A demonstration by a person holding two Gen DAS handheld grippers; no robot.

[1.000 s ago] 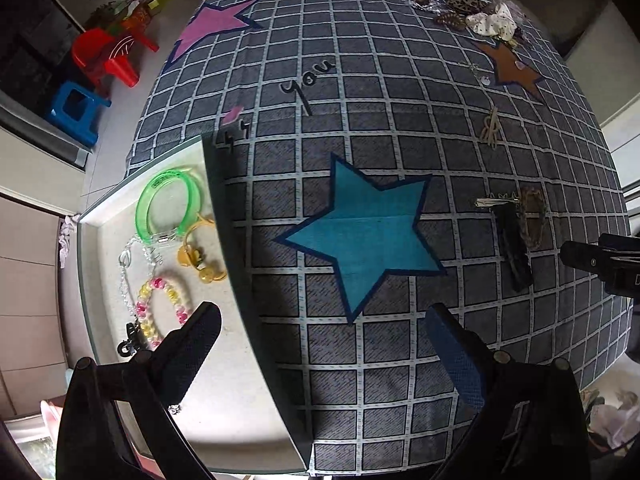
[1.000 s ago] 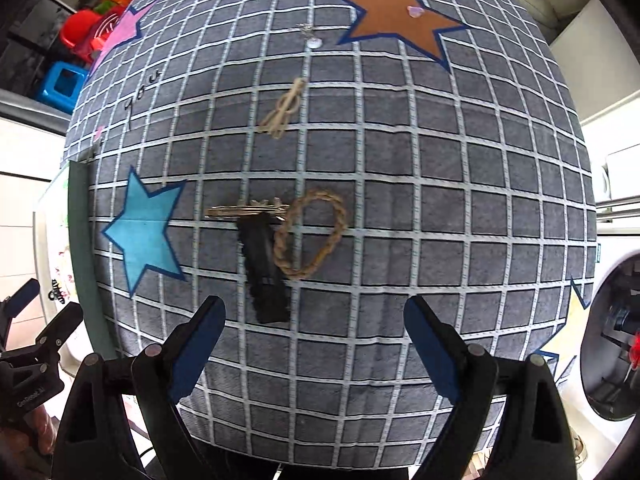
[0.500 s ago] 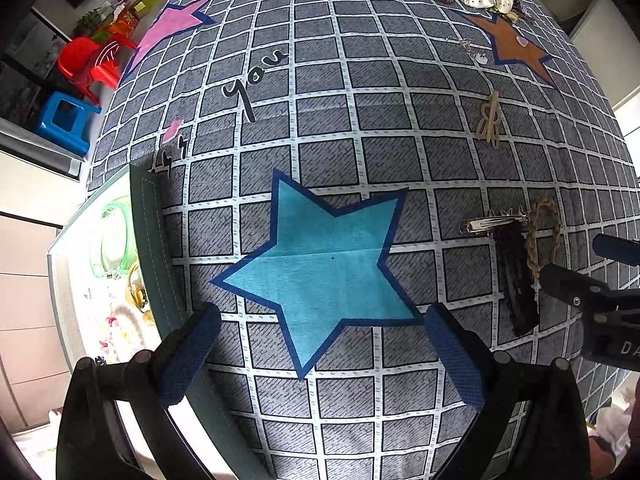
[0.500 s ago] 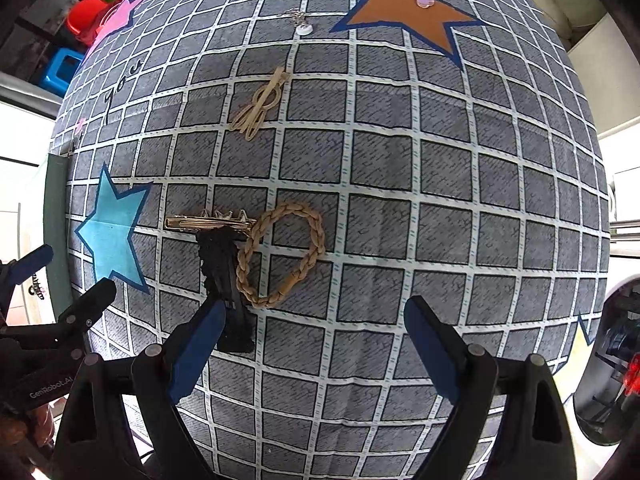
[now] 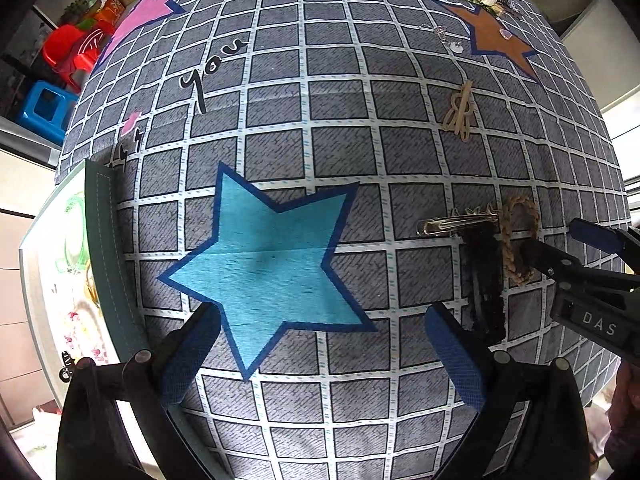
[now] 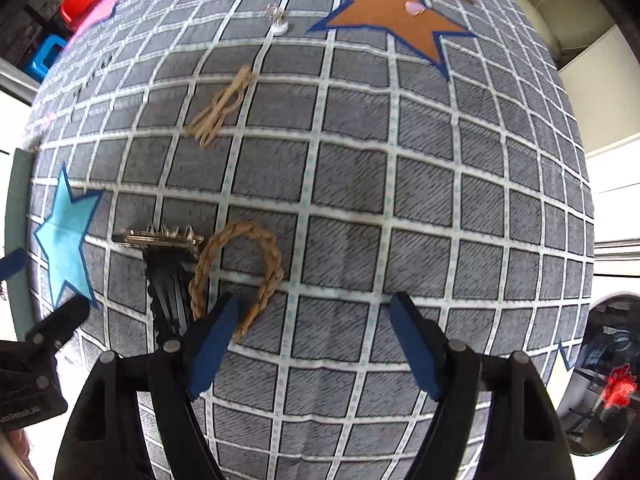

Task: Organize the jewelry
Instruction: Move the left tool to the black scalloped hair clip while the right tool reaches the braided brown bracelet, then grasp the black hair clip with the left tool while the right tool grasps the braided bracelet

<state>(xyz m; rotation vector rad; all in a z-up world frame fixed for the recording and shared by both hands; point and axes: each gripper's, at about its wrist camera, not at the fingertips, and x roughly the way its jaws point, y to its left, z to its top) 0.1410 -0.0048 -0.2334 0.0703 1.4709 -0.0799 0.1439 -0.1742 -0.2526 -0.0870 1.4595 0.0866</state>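
Right hand-held gripper (image 6: 312,336) lowered, jaws closing; braided loop (image 6: 236,272) beside left pad.

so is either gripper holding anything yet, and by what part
Nothing is held. The left gripper is open over bare cloth. The right gripper, jaws just closing, has one finger at the braided loop's lower end, not clamped.
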